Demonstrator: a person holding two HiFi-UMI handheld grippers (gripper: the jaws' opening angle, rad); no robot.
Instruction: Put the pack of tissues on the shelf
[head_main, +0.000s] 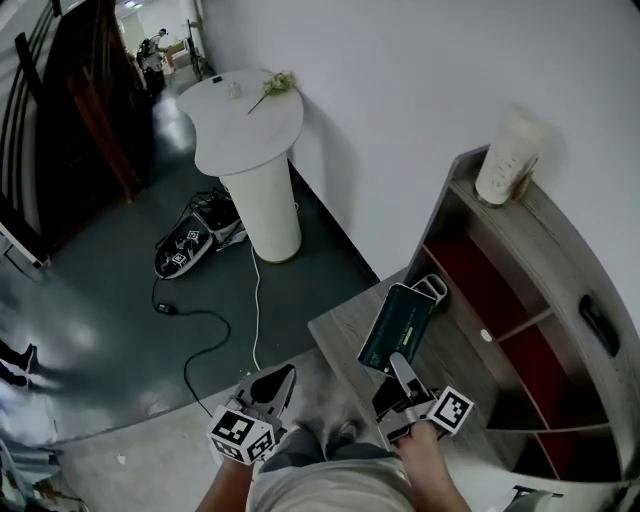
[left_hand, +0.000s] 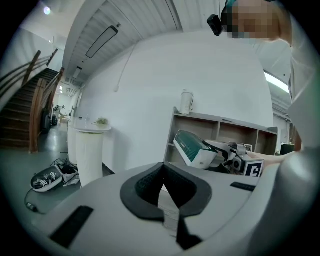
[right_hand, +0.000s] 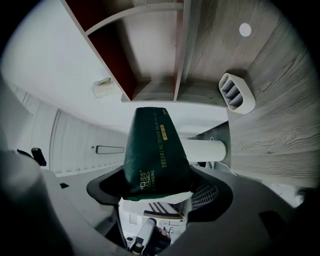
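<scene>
Now in mid-carry, the right gripper (head_main: 398, 368) clamps the green pack of tissues (head_main: 397, 325), held tilted above the low wooden ledge (head_main: 340, 335) in front of the shelf (head_main: 560, 235) and not yet on any board. The next move likely calls for a reach forward into an open bay, clearing the white slotted holder (head_main: 432, 288) lying close ahead. The left gripper (head_main: 278, 383) hangs closed and empty. A pale jar (head_main: 505, 155) tops the shelf.

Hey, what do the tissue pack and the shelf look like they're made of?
Pack of tissues: soft plastic film, dark green, slight sheen, creased where the right gripper clamps it. Shelf: probably wood-grain laminate board, matte grey; streaked grain shows.
</scene>
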